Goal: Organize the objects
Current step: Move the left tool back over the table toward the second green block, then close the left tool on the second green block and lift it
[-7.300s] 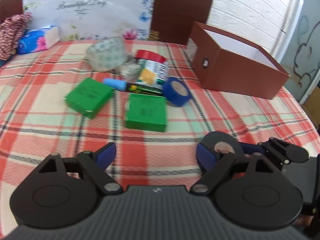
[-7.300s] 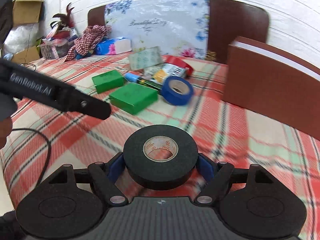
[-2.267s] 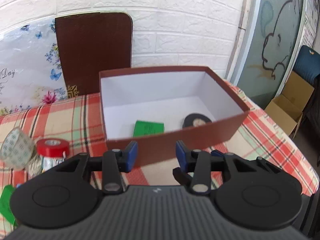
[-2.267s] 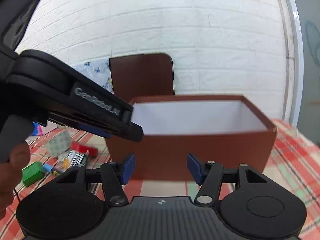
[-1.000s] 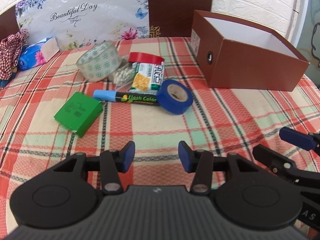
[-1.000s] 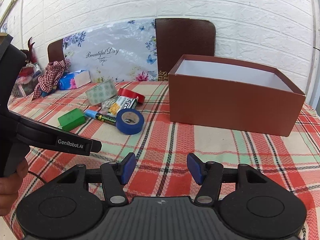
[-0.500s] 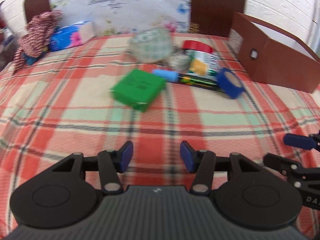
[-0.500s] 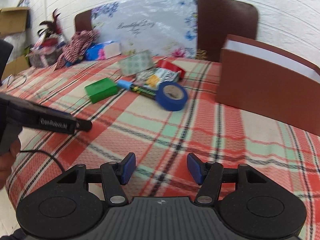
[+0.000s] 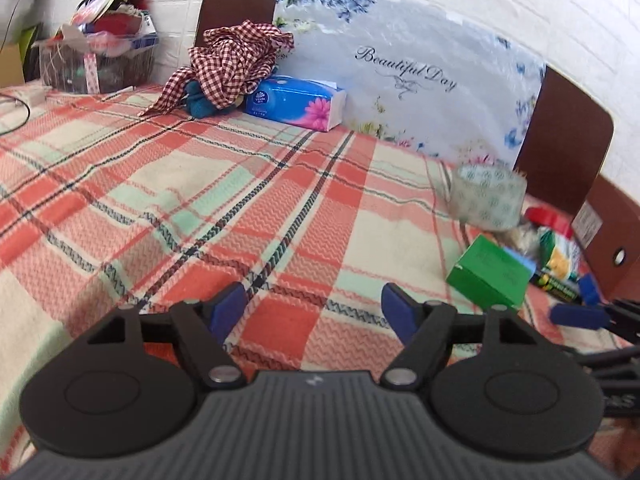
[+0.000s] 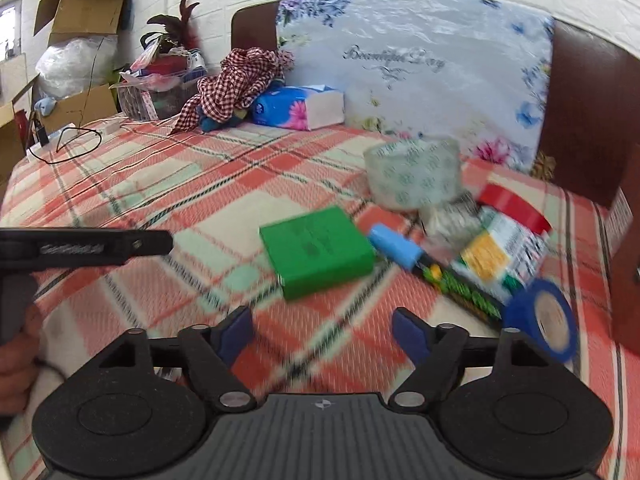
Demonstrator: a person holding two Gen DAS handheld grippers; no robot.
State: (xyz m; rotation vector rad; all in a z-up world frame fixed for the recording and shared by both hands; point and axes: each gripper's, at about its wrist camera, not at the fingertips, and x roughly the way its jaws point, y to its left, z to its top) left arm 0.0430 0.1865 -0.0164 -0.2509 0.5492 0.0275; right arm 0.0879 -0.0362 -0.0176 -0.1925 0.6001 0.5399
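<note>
A green box [image 10: 318,250] lies on the plaid tablecloth just ahead of my right gripper [image 10: 322,330], which is open and empty. Beside it lie a blue-capped marker [image 10: 424,266], a clear tape roll [image 10: 414,174], a red-lidded jar [image 10: 506,244] on its side and a blue tape roll [image 10: 540,324]. My left gripper [image 9: 314,312] is open and empty over bare cloth; the green box [image 9: 488,274] and clear tape roll [image 9: 488,198] are off to its right. The brown box [image 9: 612,248] shows at the right edge.
A blue tissue pack [image 9: 296,102], a checked cloth [image 9: 232,60] and a floral board [image 9: 404,80] stand along the back. A basket of items [image 9: 98,60] sits at the back left. A cable [image 10: 76,140] lies near the left table edge.
Both grippers have swung left and opened wider. The right gripper has moved in close to the green box. The brown box has slid to the right edge of both views.
</note>
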